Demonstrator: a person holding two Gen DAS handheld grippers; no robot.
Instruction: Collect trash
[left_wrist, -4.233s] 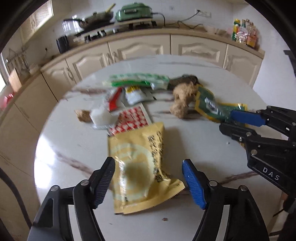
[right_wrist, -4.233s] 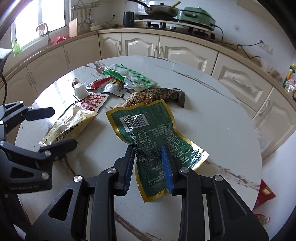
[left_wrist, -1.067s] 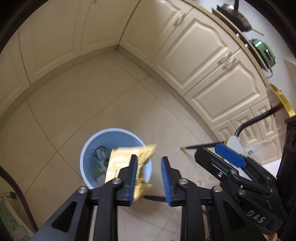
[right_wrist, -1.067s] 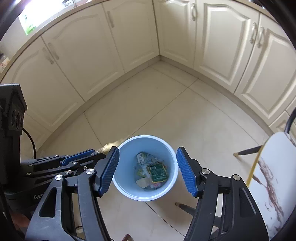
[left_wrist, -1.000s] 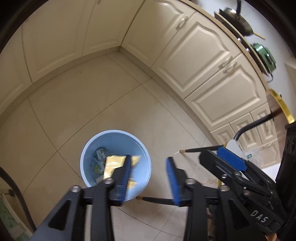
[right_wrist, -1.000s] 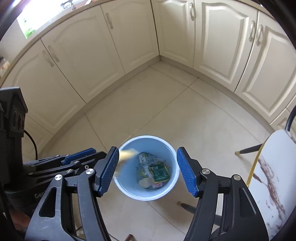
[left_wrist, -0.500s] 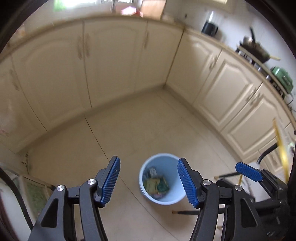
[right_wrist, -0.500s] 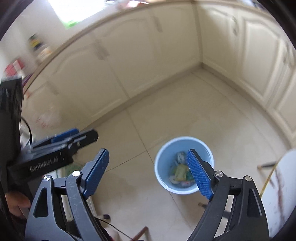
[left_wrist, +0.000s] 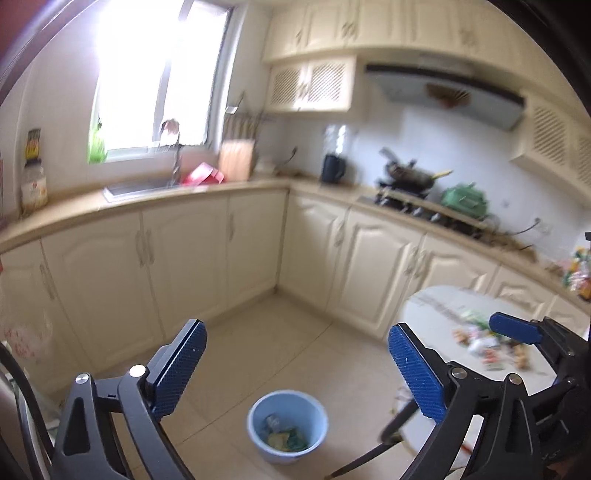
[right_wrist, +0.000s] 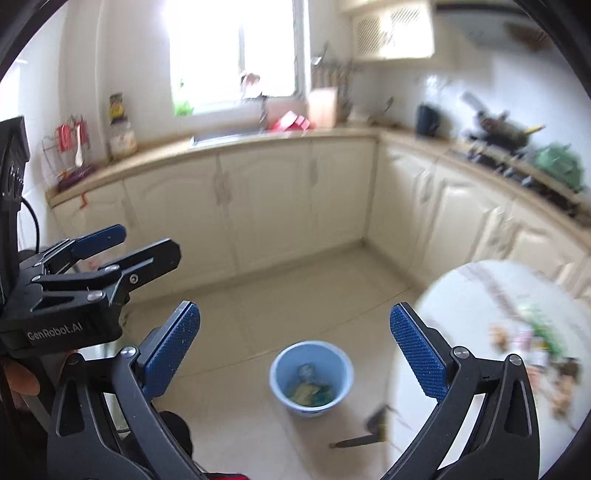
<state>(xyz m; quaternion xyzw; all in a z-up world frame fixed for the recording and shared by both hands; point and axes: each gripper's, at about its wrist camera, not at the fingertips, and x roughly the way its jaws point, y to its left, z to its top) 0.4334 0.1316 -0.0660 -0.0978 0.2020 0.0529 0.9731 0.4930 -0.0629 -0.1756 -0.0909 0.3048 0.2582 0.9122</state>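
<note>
Left gripper (left_wrist: 295, 373) is sitting spread wide, nothing between its blue pads. Right gripper (right_wrist: 295, 354) is likewise released and carrying nothing. Both are pointing out across the kitchen floor.

Below them the blue bin (left_wrist: 287, 431) is standing on the tiles, with wrappers lying in its bottom. A dark chair leg is showing just right of it.

Farther right, the round table (right_wrist: 461, 295) is holding the remaining trash (right_wrist: 532, 343): a blurred cluster of packets, too smeared to sort out. Cabinets, sink and stove are lining the far walls.

Judging by this, a drop-off looks done and the step in hand is heading for another pickup. Next move calls for swinging both grippers right over the table, choosing a packet each, and closing on an edge.
</note>
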